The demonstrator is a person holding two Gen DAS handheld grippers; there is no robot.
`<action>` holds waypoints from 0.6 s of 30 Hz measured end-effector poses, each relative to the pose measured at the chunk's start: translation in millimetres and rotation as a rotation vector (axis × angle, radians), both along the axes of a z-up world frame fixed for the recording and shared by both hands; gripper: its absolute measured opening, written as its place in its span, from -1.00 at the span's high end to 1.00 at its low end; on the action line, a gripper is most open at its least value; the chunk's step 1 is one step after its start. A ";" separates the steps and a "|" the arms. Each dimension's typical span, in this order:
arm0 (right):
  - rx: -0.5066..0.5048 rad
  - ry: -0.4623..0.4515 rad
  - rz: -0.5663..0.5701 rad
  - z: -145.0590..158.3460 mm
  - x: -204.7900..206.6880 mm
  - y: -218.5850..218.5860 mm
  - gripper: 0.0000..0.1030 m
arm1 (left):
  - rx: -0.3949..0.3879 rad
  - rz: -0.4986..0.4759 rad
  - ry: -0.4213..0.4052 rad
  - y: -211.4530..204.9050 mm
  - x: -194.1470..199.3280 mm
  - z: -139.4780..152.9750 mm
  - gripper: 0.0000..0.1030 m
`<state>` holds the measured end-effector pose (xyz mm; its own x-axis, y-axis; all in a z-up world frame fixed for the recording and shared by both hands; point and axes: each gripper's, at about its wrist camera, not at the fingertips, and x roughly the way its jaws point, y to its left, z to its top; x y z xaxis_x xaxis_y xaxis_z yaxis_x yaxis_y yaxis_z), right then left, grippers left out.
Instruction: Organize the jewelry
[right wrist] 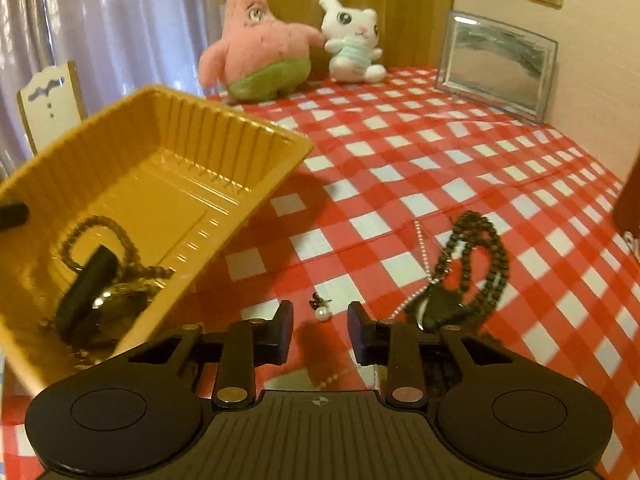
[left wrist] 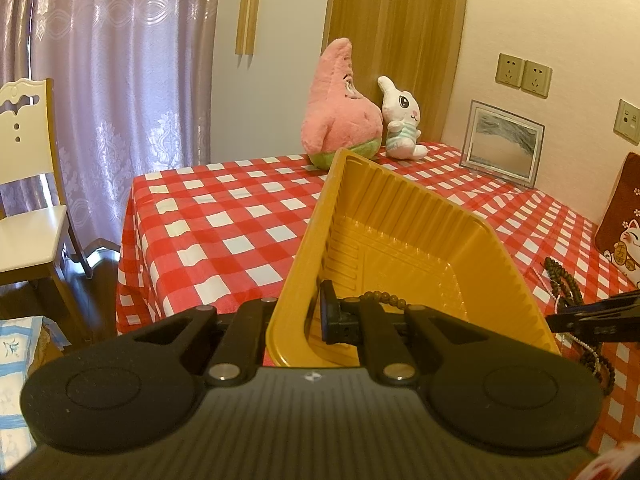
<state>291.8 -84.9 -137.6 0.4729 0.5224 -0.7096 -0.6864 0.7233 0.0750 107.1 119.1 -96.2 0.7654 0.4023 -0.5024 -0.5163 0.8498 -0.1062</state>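
Pearl earring [right wrist: 322, 313] untouched between parted right gripper [right wrist: 320, 334] jaws

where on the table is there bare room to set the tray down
The free patch is the checked cloth between the plush toys, the frame and the dark beads. It is crowded near the right gripper: a pearl earring, the beads and a thin chain. The left gripper holds the tray.

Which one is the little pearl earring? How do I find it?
Look at the red-and-white checked tablecloth, beside the tilted yellow tray. The pearl earring lies between the right gripper's open fingers. It is one white bead, unlike the dark bead necklace nearby.
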 end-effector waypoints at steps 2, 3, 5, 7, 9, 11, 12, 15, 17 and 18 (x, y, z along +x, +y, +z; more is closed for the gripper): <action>-0.011 -0.002 0.004 -7.5 5.5 5.0 0.41 | 0.001 0.000 0.001 0.1 -0.1 -0.1 0.84; -0.023 0.002 0.010 -11.0 7.5 7.6 0.41 | 0.000 0.000 0.001 0.1 0.0 0.0 0.84; -0.032 -0.002 0.019 -16.1 8.5 9.2 0.49 | 0.000 -0.001 0.001 0.0 0.0 0.0 0.84; -0.028 -0.014 0.034 -16.9 8.1 8.8 0.66 | 0.001 0.000 0.001 0.0 -0.1 -0.2 0.84; -0.039 -0.022 0.041 -17.4 7.8 10.2 0.84 | 0.000 0.000 0.001 0.1 0.0 0.0 0.84; -0.045 -0.025 0.038 -16.7 6.3 10.9 0.84 | 0.000 0.001 0.001 0.8 -0.1 1.3 0.84; -0.042 -0.027 0.036 -15.7 5.6 10.3 0.84 | 0.001 0.000 0.001 0.8 -0.1 1.3 0.84; 0.000 -0.034 0.023 -4.6 0.8 5.3 0.84 | 0.003 -0.002 0.001 1.6 0.0 2.6 0.84; 0.043 -0.049 0.023 9.4 -3.5 3.2 0.84 | 0.002 0.000 0.001 1.7 0.1 2.7 0.84; 0.070 -0.058 0.027 17.4 -6.2 2.8 0.84 | 0.001 0.001 0.002 1.8 0.3 2.8 0.84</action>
